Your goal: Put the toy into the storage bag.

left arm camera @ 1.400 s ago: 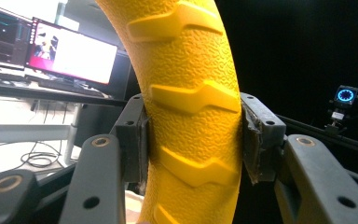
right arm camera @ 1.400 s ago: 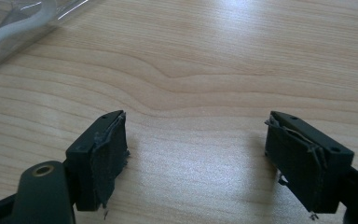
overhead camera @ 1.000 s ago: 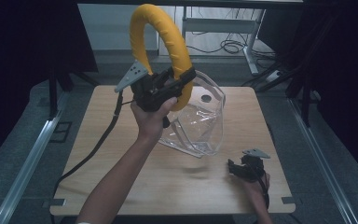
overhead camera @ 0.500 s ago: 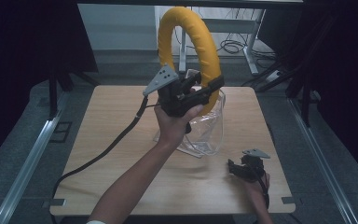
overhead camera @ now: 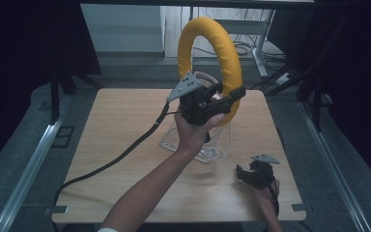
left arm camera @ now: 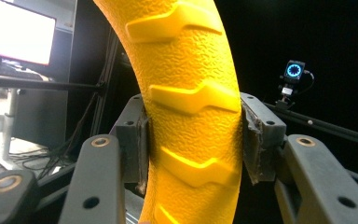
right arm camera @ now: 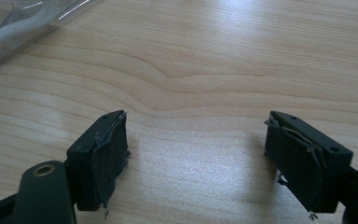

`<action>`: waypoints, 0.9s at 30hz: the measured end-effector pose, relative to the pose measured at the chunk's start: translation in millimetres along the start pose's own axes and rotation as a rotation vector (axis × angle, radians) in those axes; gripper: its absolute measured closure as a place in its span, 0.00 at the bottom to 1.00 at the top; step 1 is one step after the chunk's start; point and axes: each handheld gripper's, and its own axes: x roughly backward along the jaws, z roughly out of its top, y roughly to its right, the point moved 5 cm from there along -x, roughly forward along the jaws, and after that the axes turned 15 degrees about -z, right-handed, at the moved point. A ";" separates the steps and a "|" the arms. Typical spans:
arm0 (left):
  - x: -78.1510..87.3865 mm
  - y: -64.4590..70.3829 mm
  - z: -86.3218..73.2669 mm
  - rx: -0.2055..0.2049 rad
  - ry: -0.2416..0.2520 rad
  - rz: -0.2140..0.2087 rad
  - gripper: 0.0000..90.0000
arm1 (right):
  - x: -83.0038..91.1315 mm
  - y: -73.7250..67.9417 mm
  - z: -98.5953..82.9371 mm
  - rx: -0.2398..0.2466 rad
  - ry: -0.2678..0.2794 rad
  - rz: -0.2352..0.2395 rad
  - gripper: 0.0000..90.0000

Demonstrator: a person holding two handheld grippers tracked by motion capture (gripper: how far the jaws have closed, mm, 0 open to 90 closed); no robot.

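left gripper (overhead camera: 221, 99) clamped on yellow ring (overhead camera: 222, 53), held upright above clear container (overhead camera: 212, 145) | right gripper (right arm camera: 196, 154) wide open, empty, low over table (overhead camera: 116, 125)

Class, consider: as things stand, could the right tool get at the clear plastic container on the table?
Probably yes: the right tool rests open on the table, with bare wood between it and the clear container; the left tool holds the yellow ring above.

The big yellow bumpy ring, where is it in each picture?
High view: the yellow bumpy rubber ring stands upright at top centre, clamped by the left tool.
Left gripper view: centre, between the pads.
Right gripper view: not in it.
Shared landmark: the clear plastic container on the wooden table.
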 end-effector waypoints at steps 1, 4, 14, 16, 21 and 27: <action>-1.3 -0.6 -1.1 0.004 -0.001 -0.003 0.56 | 0.0 0.0 0.0 0.000 0.000 0.000 0.24; -4.3 -2.1 -3.7 0.024 -0.007 -0.022 0.56 | 0.0 0.1 0.0 0.001 0.000 0.000 0.24; -22.8 1.3 -16.6 0.053 -0.031 -0.059 0.56 | 0.3 -0.2 0.0 0.002 0.002 0.001 0.24; -24.4 -2.8 -20.5 0.060 -0.040 -0.053 0.56 | 0.3 -0.2 0.0 0.002 0.002 0.001 0.24; -28.0 -8.5 -30.1 0.059 -0.058 -0.043 0.56 | 0.4 -0.5 -0.1 0.001 0.000 0.004 0.25; -28.1 -15.2 -41.1 0.087 -0.069 -0.042 0.56 | 0.5 -0.5 -0.1 0.002 0.001 0.004 0.25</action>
